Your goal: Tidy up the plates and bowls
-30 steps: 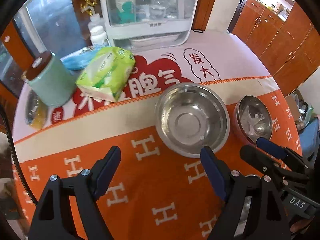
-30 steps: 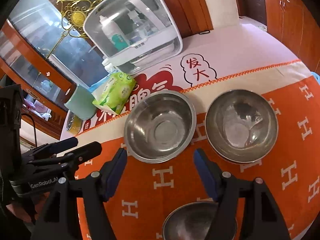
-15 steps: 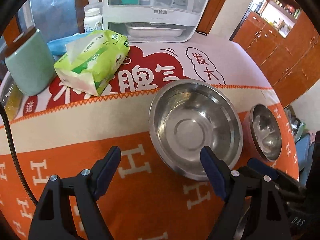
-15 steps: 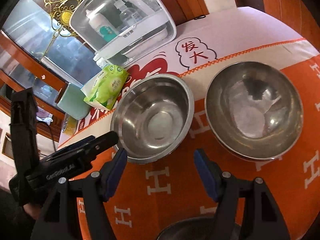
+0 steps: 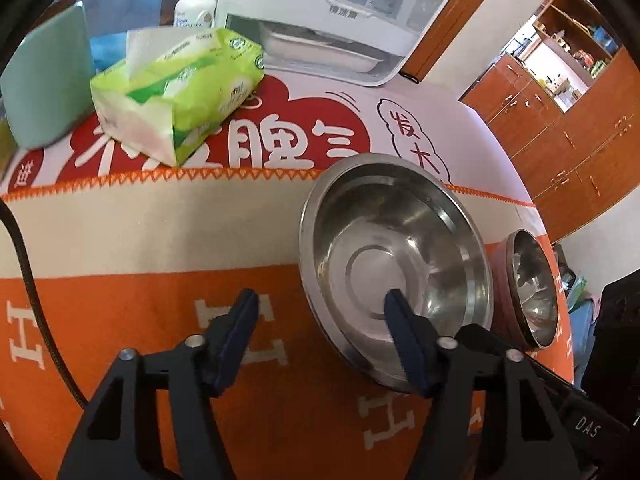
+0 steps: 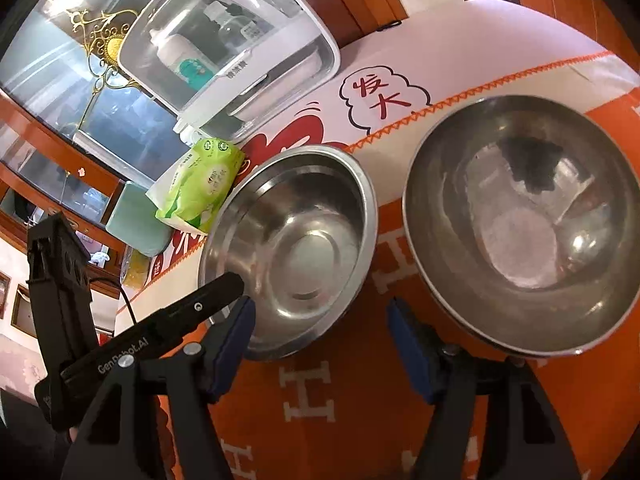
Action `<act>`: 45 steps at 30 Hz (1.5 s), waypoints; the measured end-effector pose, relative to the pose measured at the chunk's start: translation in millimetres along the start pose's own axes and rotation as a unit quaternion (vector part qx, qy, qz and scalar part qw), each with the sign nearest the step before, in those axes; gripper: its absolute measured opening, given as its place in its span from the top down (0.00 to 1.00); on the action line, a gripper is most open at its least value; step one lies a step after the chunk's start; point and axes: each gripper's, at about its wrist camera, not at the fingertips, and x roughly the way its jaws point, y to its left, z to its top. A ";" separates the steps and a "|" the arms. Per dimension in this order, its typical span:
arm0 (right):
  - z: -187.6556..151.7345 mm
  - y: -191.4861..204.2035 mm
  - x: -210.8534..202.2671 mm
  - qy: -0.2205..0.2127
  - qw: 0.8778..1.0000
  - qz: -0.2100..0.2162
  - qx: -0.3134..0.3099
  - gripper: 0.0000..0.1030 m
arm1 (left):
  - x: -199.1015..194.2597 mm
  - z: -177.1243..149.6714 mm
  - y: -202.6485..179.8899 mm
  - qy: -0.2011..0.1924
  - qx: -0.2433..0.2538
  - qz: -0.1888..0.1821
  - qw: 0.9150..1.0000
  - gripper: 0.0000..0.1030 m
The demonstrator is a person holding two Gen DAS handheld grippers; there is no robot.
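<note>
A home dining room: behind the table [image 5: 200, 232] stand wooden cabinets [image 5: 560, 136], beside a glass-fronted display case [image 6: 60, 80].

— What colours are seen on the table cloth [image 5: 168, 360]?
— Orange with white H letters; a cream band beyond.
— Behind the silver steel bowl [image 5: 394, 258]?
— A green-and-white tissue pack [image 5: 180, 92].
</note>
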 end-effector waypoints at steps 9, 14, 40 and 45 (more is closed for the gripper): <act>0.0 -9.5 7.6 0.001 1.000 0.006 0.018 0.67 | 9.8 -5.5 4.6 0.012 -0.018 -0.029 0.999 0.67; -1.1 -7.5 4.6 -0.005 1.000 0.005 0.015 0.79 | 6.3 -7.8 -7.2 0.005 0.007 -0.020 1.000 0.78; -44.6 28.5 -54.9 0.001 1.000 0.001 -0.023 0.83 | -79.2 -57.0 -25.1 0.012 0.034 0.024 0.999 0.79; -60.6 42.2 -74.9 -0.004 0.999 0.004 -0.041 0.83 | -108.7 -75.1 -27.3 -0.002 0.035 0.026 0.999 0.79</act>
